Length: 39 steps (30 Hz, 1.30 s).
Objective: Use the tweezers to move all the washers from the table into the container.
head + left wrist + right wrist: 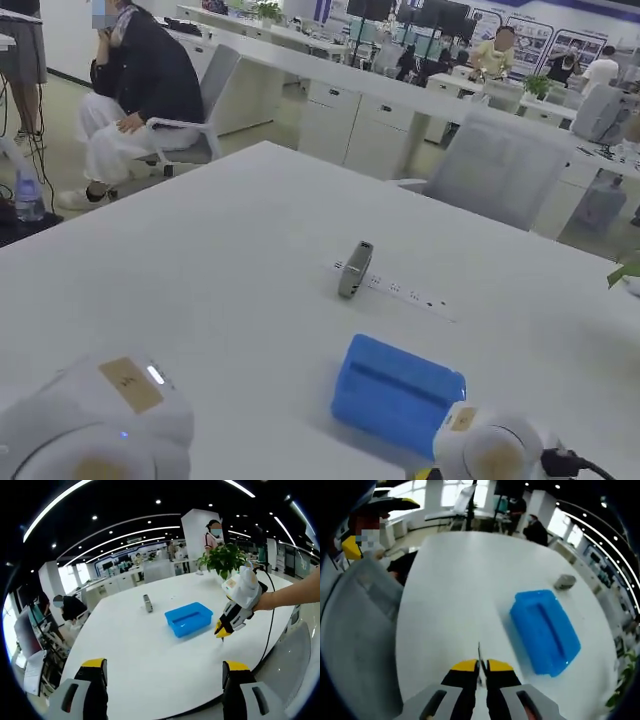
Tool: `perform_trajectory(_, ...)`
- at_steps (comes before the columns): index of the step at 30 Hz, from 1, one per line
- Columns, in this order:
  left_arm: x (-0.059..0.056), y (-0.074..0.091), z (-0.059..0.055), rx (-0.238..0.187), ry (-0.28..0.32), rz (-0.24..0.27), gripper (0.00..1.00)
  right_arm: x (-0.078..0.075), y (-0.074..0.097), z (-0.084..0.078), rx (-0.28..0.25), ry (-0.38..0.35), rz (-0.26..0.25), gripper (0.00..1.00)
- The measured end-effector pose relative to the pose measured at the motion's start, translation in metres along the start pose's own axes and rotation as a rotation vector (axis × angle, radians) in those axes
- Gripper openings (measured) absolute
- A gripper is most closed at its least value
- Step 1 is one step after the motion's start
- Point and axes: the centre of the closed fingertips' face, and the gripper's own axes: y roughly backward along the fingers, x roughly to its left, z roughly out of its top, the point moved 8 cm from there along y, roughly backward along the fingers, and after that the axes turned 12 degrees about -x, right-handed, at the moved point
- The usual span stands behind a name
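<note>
So the right gripper [479, 666] had its jaws pinched shut on the tweezers [479, 652], a thin silvery sliver poking straight up from the bottom centre of the right gripper view. The blue container [546, 630] sat on the white table [450, 580] just right of that tip, middle-right of the frame. Its long axis ran from upper left down to lower right. It was a shallow plastic-looking tub with rounded corners. The washers were too small for me to make out (blurry frames didn't help).

In the left gripper view the left gripper [164, 665] sat low in the frame with its jaws spread wide and nothing between them, well back from the container. The right gripper hovered just beside the container's right end. My guess: the right was clearly the nearer one, so a drop would be a short swing to the right in its own view.
</note>
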Motion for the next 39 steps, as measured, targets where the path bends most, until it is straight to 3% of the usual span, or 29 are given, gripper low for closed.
perform_trajectory(6, 0.003, 0.0, -0.003, 0.006, 0.012, 0.005, 0.98, 0.002, -0.02, 0.002, -0.006, 0.009, 0.041, 0.02)
perform_trajectory(12, 0.006, -0.001, -0.006, 0.014, 0.02, 0.006, 0.98, 0.009, -0.038, -0.004, 0.053, 0.042, 0.106, 0.03)
perform_trajectory(19, 0.007, -0.002, -0.008, 0.029, 0.025, -0.003, 0.98, 0.012, -0.047, -0.005, 0.083, 0.08, 0.164, 0.03)
perform_trajectory(24, 0.006, -0.005, -0.007, 0.028, 0.022, -0.013, 0.98, 0.016, -0.048, -0.004, 0.091, 0.099, 0.173, 0.06)
perform_trajectory(26, 0.006, -0.006, -0.006, 0.027, 0.02, -0.018, 0.98, 0.017, -0.046, -0.003, 0.087, 0.062, 0.157, 0.09)
perform_trajectory(30, 0.004, -0.007, -0.002, 0.021, 0.007, -0.034, 0.98, 0.016, -0.026, -0.001, 0.002, -0.051, 0.071, 0.12)
perform_trajectory(36, 0.0, -0.012, 0.003, 0.006, -0.018, -0.059, 0.98, 0.02, 0.017, -0.016, -0.127, -0.304, -0.118, 0.24)
perform_trajectory(38, -0.002, -0.013, 0.005, -0.002, -0.013, -0.077, 0.98, 0.023, 0.031, -0.02, -0.156, -0.357, -0.184, 0.29)
perform_trajectory(39, -0.002, -0.013, 0.006, -0.004, -0.015, -0.081, 0.98, 0.024, 0.034, -0.021, -0.162, -0.364, -0.192, 0.3)
